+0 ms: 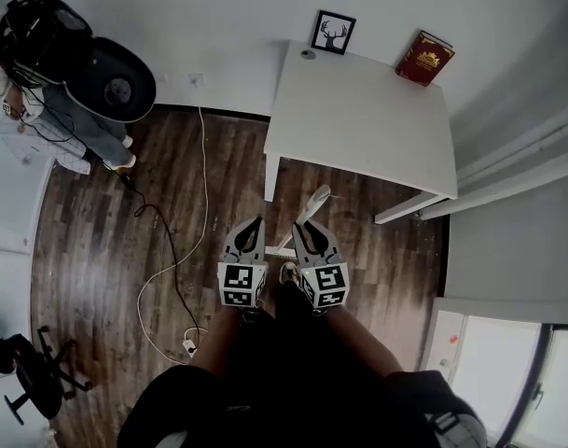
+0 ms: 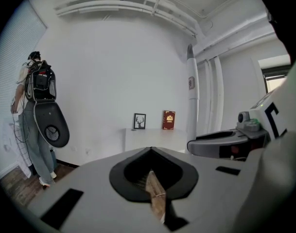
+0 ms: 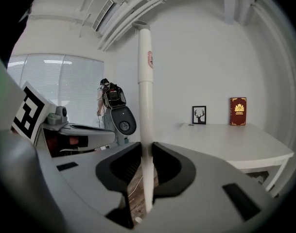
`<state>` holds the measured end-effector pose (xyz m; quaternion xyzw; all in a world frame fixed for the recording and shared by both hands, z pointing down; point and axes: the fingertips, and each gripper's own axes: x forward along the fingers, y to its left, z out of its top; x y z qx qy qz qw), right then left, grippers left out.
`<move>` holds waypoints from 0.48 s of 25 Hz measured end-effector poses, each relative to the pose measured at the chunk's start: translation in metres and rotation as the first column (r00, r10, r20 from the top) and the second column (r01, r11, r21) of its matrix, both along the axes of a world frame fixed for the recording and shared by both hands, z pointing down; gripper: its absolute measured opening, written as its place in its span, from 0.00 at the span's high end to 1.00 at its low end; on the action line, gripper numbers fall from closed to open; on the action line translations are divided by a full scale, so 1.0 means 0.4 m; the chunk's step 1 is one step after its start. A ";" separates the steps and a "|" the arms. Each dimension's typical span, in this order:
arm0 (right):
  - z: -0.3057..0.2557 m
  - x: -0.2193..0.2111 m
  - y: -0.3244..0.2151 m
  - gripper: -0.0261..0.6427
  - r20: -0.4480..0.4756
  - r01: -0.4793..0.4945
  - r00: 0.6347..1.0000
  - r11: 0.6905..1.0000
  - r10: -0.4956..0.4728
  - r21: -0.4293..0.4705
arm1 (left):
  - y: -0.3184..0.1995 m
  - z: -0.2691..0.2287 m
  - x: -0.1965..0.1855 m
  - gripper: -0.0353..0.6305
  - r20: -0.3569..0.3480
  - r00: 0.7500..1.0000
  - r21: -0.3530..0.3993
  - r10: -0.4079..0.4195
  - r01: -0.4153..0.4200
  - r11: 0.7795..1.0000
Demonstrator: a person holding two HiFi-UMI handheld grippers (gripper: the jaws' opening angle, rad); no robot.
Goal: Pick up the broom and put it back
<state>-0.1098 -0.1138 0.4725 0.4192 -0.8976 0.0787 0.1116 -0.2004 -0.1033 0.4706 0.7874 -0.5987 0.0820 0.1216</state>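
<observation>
Two jaws of the right gripper [image 3: 147, 152] clamp the broom [image 3: 145, 96] by its white handle, which stands upright and runs well above the pads. Its brush end is not seen. Left gripper [image 2: 150, 154] sits just beside, jaws together, empty. Judged light, stiff, smooth and maybe slippery. The long pole will lever, so grip mid-handle. Table [image 1: 358, 110] lies ahead of the tips.

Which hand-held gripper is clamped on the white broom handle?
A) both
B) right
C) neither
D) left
B: the broom handle stands upright between the jaws of the right hand-held gripper, which are closed on it, while the left hand-held gripper is shut with nothing in it.
</observation>
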 end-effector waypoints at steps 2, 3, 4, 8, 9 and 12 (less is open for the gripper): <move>0.006 0.002 0.002 0.83 0.001 -0.002 1.000 1.000 0.002 -0.006 | 0.000 0.005 0.006 0.95 0.001 1.000 -0.005 0.007 -0.007 1.000; 0.009 0.004 0.002 0.83 0.000 -0.003 1.000 1.000 0.003 -0.008 | -0.002 0.007 0.009 0.95 0.002 1.000 -0.006 0.010 -0.010 1.000; 0.011 0.006 0.001 0.83 -0.001 -0.004 1.000 1.000 0.004 -0.009 | -0.004 0.009 0.011 0.95 0.002 1.000 -0.008 0.012 -0.012 1.000; 0.019 0.021 -0.001 0.83 -0.004 -0.012 1.000 1.000 0.012 -0.011 | -0.014 0.012 0.027 0.95 0.003 1.000 -0.012 0.023 -0.023 1.000; 0.020 0.025 -0.001 0.83 -0.005 -0.014 1.000 1.000 0.014 -0.010 | -0.014 0.015 0.032 0.95 0.001 1.000 -0.013 0.026 -0.026 1.000; 0.020 0.035 0.000 0.83 -0.007 -0.022 1.000 1.000 0.022 -0.005 | -0.013 0.022 0.039 0.95 -0.001 1.000 -0.020 0.031 -0.031 0.999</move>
